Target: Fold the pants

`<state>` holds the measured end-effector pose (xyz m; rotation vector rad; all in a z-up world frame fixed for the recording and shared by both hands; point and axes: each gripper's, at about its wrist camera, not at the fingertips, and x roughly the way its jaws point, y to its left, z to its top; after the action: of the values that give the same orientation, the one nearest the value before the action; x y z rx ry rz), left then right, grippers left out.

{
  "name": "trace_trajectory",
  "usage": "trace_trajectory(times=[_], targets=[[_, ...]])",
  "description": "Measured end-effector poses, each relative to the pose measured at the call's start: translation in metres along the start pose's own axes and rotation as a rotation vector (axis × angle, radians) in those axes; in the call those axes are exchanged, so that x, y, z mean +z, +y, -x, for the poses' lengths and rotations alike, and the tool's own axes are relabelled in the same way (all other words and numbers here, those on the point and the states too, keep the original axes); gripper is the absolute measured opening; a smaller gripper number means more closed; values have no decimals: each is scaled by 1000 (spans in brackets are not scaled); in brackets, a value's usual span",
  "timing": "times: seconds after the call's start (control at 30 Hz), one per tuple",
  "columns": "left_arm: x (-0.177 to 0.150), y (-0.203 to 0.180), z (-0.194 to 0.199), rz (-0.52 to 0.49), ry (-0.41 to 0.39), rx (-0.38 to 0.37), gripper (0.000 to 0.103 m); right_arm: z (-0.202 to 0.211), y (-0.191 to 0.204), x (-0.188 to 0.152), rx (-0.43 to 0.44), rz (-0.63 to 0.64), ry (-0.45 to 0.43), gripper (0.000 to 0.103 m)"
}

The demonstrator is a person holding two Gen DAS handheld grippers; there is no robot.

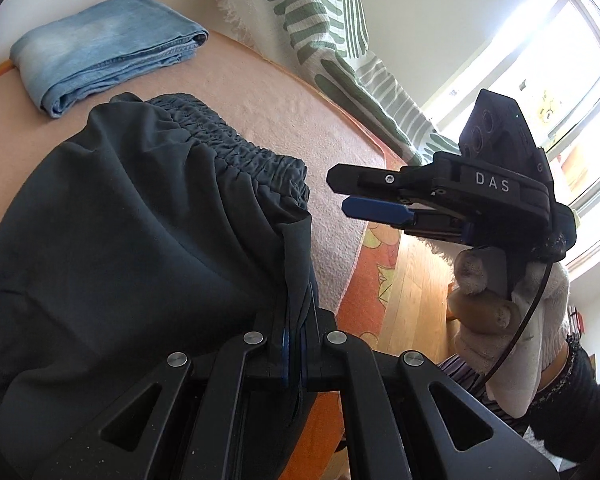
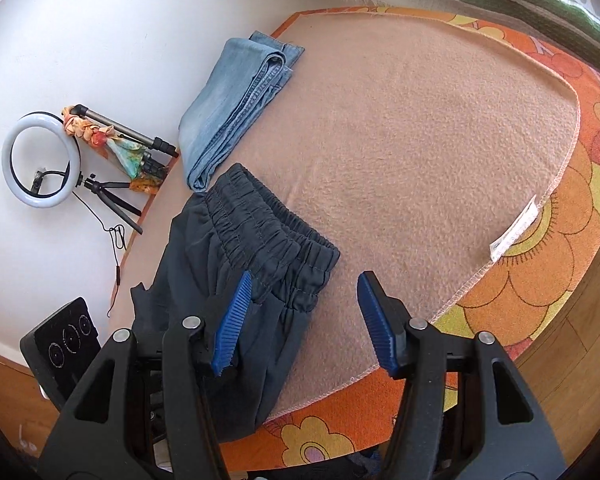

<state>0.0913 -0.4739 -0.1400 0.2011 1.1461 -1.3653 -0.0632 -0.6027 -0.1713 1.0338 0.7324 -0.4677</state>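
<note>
Clamped in the left hand-held gripper, dark pants could slip; right hand-held gripper, beside their waistband, gapes empty.

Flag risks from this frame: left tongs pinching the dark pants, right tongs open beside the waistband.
1. The left tongs clamp only a narrow bunched fold of the dark grey elastic-waist pants; it may slip out under tension.
2. The pants already hang over the edge of the pink fleece blanket; pulling could drag them off.
3. The open right tongs straddle the waistband corner and may catch just one layer.
</note>
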Motion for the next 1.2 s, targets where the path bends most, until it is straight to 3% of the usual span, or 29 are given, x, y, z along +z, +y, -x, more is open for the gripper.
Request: trace_trajectory(times=[0.27,0.43,0.5,0.53,0.67,0.8,0.97,1.13,1.2], targets=[[-8,-7,-9,14,5,-30,1,-31,-16,1,129,-142,61,66],[-14,-7,-16,11,12,-18,1,-39,-13,5,169,-156,13,69],[-13,-9,-18,-11,21,3,1,-40,-7,5,143,-137,-4,61],[-14,-10,-18,-12,28,14,1,-41,-5,6,112,-119,-6,42],[-15,-11,-3,-5,65,15,11,-44,-1,1,68,-86,-28,28],[-36,-5,62,-15,-26,82,27,-24,6,0,69,-45,-88,24],[-75,32,135,45,-128,239,28,15,31,-8,24,55,-199,22],[-110,70,145,168,-108,266,28,53,31,-33,-100,94,-296,20],[-119,76,137,188,-96,273,28,51,16,-39,-145,75,-280,20]])
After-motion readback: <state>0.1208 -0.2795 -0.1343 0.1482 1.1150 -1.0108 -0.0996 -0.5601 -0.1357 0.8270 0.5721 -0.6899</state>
